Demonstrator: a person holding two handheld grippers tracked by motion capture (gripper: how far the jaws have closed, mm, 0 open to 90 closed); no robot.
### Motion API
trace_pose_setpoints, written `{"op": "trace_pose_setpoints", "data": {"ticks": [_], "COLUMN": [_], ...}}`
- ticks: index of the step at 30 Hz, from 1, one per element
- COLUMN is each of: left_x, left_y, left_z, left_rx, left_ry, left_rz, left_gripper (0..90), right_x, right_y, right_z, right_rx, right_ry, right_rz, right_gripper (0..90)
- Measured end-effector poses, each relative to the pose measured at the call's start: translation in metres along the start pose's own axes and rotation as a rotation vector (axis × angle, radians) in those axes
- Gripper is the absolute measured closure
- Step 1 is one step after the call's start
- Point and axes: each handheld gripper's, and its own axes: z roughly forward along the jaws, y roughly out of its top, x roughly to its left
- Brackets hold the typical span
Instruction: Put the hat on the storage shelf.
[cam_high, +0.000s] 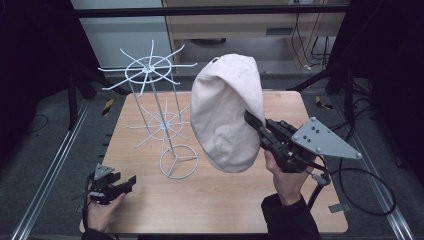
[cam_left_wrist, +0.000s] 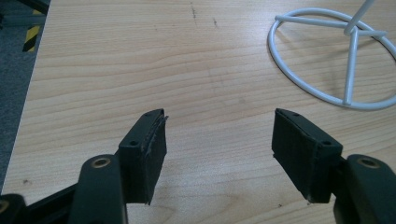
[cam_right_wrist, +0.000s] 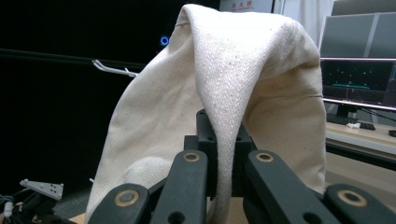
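Note:
A cream cloth cap (cam_high: 227, 112) hangs in the air over the middle of the wooden table (cam_high: 225, 210), held up by my right gripper (cam_high: 251, 120), which is shut on its edge. In the right gripper view a fold of the cap (cam_right_wrist: 224, 93) is pinched between the black jaws of the right gripper (cam_right_wrist: 223, 154). A white wire rack (cam_high: 152, 70) with spoke hooks stands left of the cap on a ring base (cam_high: 178, 161). My left gripper (cam_high: 131, 180) rests low at the table's front left, open and holding nothing. Its fingers (cam_left_wrist: 149, 149) frame bare wood near the ring base (cam_left_wrist: 336, 56).
The table has metal rails (cam_high: 55, 165) along both sides and dark floor around it. A black cable (cam_high: 370, 200) loops off the right gripper past the table's right edge. A cabinet (cam_high: 240, 25) and wall stand behind the table.

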Motion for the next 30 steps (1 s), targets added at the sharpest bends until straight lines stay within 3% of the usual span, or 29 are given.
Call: {"op": "trace_pose_setpoints", "data": {"ticks": [17,30], "left_x": [0.0,0.001], "left_y": [0.0,0.0], "left_z": [0.0,0.0], "left_rx": [-0.002,0.0], "left_ry": [0.002,0.004], "left_rz": [0.002,0.001], "left_gripper": [35.4,35.4], "right_x": [0.019,0.029], "right_y": [0.031,0.03], "right_z": [0.03,0.064], "right_rx": [-0.032,0.005], "right_ry": [0.025,0.039], "right_rz": [-0.037,-0.049], "right_gripper": [88.5,88.4]}}
